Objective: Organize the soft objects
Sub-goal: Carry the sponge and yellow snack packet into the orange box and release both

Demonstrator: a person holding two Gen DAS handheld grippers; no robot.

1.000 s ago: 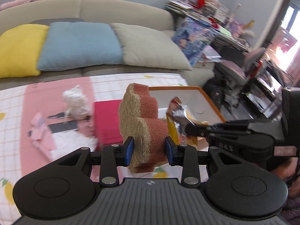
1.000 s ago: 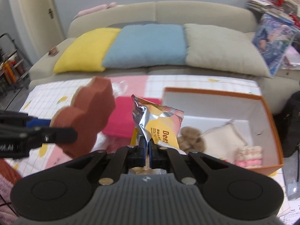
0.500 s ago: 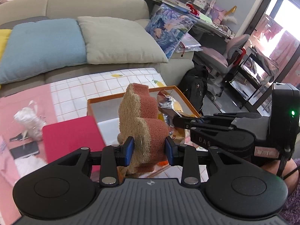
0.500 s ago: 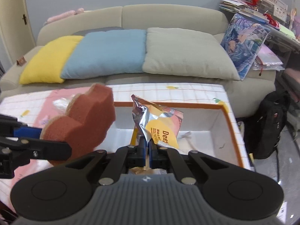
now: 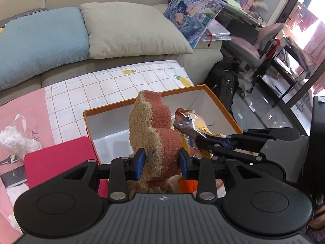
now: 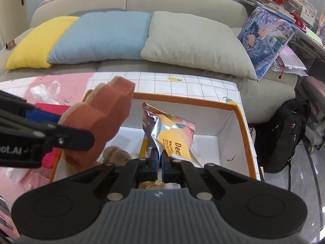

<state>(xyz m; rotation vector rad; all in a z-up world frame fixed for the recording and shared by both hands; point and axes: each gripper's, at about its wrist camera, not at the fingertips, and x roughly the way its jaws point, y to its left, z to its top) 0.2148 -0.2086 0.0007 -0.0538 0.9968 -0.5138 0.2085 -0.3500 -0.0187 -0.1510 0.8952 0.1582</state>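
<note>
Sponge [image 5: 156,140] first, as the left wrist view has it: a brown scouring block with a tan fibre face, clamped upright between the blue pads of the left gripper [image 5: 162,163], hanging above the near-left part of the orange-rimmed box [image 5: 221,103]. Just right of it, over the same box, the right gripper [image 5: 205,140] reaches in, pinching a crinkled foil snack bag [image 5: 191,122]. A red pad [image 5: 59,158] lies outside the box, against its left wall.

From the right wrist view, the right gripper's jaws are squeezed tight on the bottom seam of the snack bag, which stands up over the middle of the box. A brown plush toy [image 6: 116,154] already lies on the box floor, below the sponge.

Both things look to be at the delivery step. I'd guess what comes next is lowering each past the rim, then letting the jaws spread, keeping the bag clear of the sponge.
</note>
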